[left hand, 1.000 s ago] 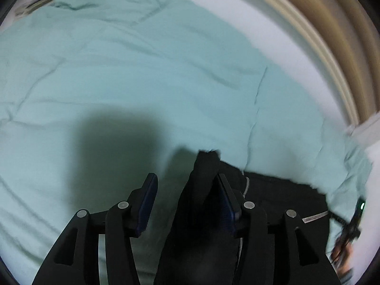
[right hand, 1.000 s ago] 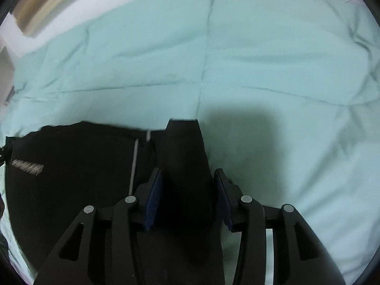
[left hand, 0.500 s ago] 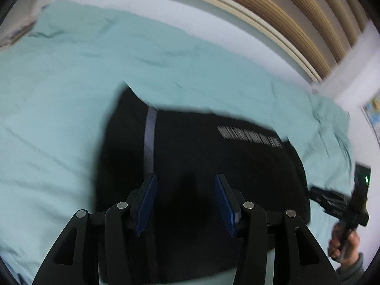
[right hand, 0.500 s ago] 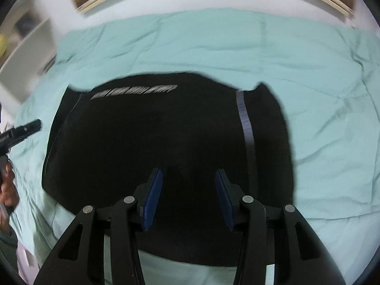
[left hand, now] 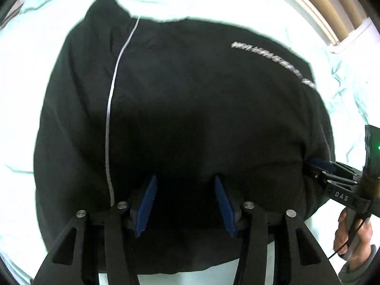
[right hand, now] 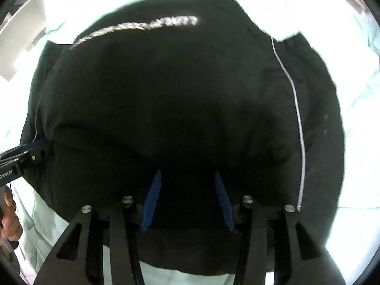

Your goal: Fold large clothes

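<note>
A black garment (left hand: 190, 83) with a thin white stripe and white lettering lies spread on the pale green bedcover (left hand: 19, 95). My left gripper (left hand: 185, 180) points down at its near edge, with dark cloth bunched between the blue pads. In the right wrist view the garment (right hand: 178, 83) fills the frame, and my right gripper (right hand: 187, 173) is shut on its near edge in the same way. Each view catches the other tool at the garment's side: the right gripper (left hand: 313, 163), the left gripper (right hand: 40, 147).
The bedcover (right hand: 356, 118) shows overexposed around the garment on all sides. A wooden slatted panel (left hand: 332, 11) runs behind the bed at the upper right. A white shelf (right hand: 21, 23) stands at the upper left. A person's hand (left hand: 353, 232) grips the other tool's handle.
Both grippers have travelled across the bed with the black cloth in them. The garment, earlier off to one side, now lies ahead of both and fills the views.
</note>
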Demonstrator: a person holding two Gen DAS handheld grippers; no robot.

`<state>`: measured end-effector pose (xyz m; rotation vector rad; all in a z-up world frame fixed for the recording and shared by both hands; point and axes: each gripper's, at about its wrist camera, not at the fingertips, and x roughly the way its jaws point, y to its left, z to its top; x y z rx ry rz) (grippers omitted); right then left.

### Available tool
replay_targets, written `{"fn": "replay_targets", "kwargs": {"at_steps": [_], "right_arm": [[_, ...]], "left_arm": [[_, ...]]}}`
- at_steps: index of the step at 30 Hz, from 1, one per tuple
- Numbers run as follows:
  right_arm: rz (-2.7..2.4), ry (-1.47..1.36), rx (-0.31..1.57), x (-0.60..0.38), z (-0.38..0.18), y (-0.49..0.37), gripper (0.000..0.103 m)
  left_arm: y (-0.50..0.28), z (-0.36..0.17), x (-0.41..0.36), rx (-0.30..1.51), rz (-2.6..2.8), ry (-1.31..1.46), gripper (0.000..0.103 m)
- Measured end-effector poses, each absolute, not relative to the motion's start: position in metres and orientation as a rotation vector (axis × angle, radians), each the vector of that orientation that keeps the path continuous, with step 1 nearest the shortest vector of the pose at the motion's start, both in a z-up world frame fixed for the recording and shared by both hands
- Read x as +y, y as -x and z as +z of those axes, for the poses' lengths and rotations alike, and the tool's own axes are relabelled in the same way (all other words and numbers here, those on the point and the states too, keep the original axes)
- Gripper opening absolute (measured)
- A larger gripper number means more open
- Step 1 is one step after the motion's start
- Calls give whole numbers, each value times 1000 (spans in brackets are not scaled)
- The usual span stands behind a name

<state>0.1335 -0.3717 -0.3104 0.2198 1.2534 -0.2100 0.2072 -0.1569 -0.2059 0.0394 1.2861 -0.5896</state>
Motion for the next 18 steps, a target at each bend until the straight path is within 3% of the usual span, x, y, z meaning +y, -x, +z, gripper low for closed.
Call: {"fn": "replay_targets", "kwargs": {"at_steps": [7,12,13,14,16,18], "right_arm": [[-211,-192,1058,-391,-240,-172,53],[-331,-262,1094,-443,-272,-218,53],[-330,-331,1143,-458,-293,-228,59],[-329,-389,1175,-471,-310,-231,74],[-329,-475,1188,-487,-334,-232,86],[-306,-517,1171,-493,-343,-231,86]], "left_arm": [[-260,-143,-156,1108,-608,83,52],[-326,-169,-149,1160,-454,121,52],[-340,-184,-148,1214,-430,125,52],[-350,-202,-148,1273,-409,123,52],[-362,-229,-150,1358,-396,143,51],[-363,-237,-154,1348,-394,125,52]]}}
